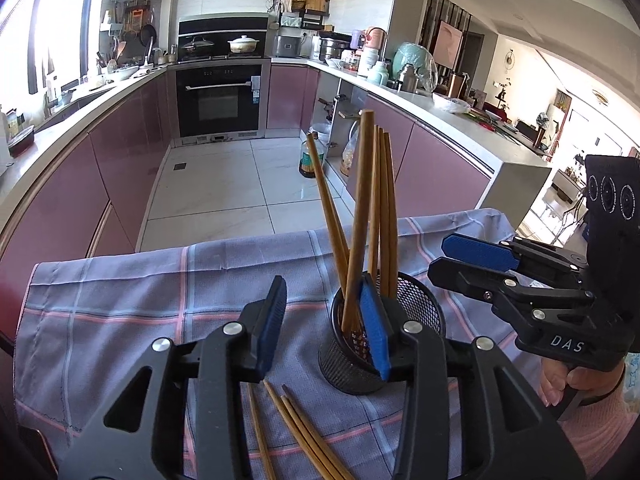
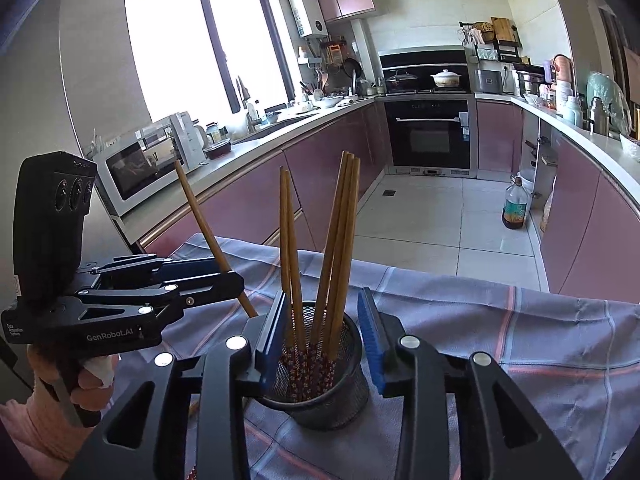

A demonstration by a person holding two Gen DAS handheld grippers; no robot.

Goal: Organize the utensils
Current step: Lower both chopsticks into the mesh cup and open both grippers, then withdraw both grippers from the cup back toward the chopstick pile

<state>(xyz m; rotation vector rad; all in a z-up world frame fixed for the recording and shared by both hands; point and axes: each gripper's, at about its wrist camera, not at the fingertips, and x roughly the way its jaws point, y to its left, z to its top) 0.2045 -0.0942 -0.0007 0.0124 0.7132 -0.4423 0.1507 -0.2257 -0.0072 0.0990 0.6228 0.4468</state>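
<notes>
- We see a black mesh holder [image 2: 320,392] standing upright on the table [image 2: 540,344], which is draped in a lilac checked cloth [image 1: 132,300].
- Several wooden chopsticks [image 2: 340,240] stand in the holder, patterned ends down, fanning out above its rim.
- Our right gripper [image 2: 324,336] has its fingers apart, one blue pad on each side of the holder's upper rim; the holder sits between them, and we cannot tell whether the pads touch the mesh.
- In the left wrist view the right gripper [image 1: 472,264] shows from the side, just right of the holder [image 1: 380,344], its fingers spread.
- Our left gripper [image 1: 324,320] also has its fingers apart; its right pad sits in front of the holder's near rim, the left pad over bare cloth.
- One lone chopstick [image 2: 212,236] leans tilted beside the left gripper [image 2: 224,276] in the right wrist view; that gripper's fingers lie close there, but we cannot tell whether they clamp the stick.
- Loose chopsticks [image 1: 296,436] lie flat on the cloth just below and between the left fingers, near the table's front edge.
- Beyond the table we see a kitchen with pink cabinets [image 2: 332,168], a built-in oven [image 1: 220,96], a microwave [image 2: 140,168] and an oil bottle [image 2: 516,204] on the tiled floor.
</notes>
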